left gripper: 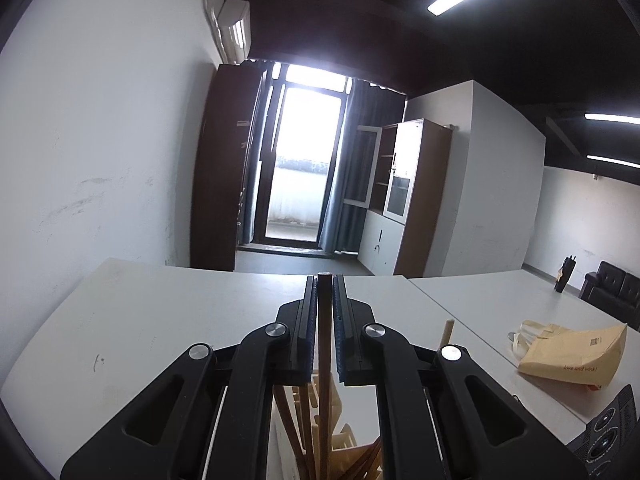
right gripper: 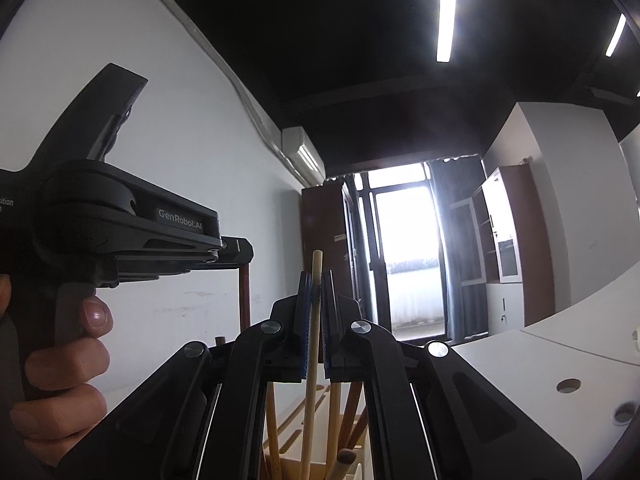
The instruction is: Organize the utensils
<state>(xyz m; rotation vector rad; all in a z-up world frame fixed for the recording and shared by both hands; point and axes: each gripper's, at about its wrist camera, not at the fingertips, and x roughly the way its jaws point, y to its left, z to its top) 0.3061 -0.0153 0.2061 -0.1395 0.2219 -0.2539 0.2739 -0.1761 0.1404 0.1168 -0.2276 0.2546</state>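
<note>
Clamping a dark brown chopstick (left gripper: pixel 324 320) upright, the left claw (left gripper: pixel 324 292) hangs over a holder (left gripper: pixel 344 440) of more sticks on the white surface (left gripper: pixel 160 320) — a yellow bag (left gripper: pixel 572 354) lies well to the right.

From the right wrist, the right claw (right gripper: pixel 316 288) grips a pale chopstick (right gripper: pixel 314 320) upright above the same holder (right gripper: pixel 296 412); beside it a hand (right gripper: pixel 60 380) holds the left claw (right gripper: pixel 240 248), dark stick (right gripper: pixel 243 296) hanging from it.

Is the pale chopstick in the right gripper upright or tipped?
Upright: the pale chopstick stands vertical, clamped by the right gripper above the holder.
</note>
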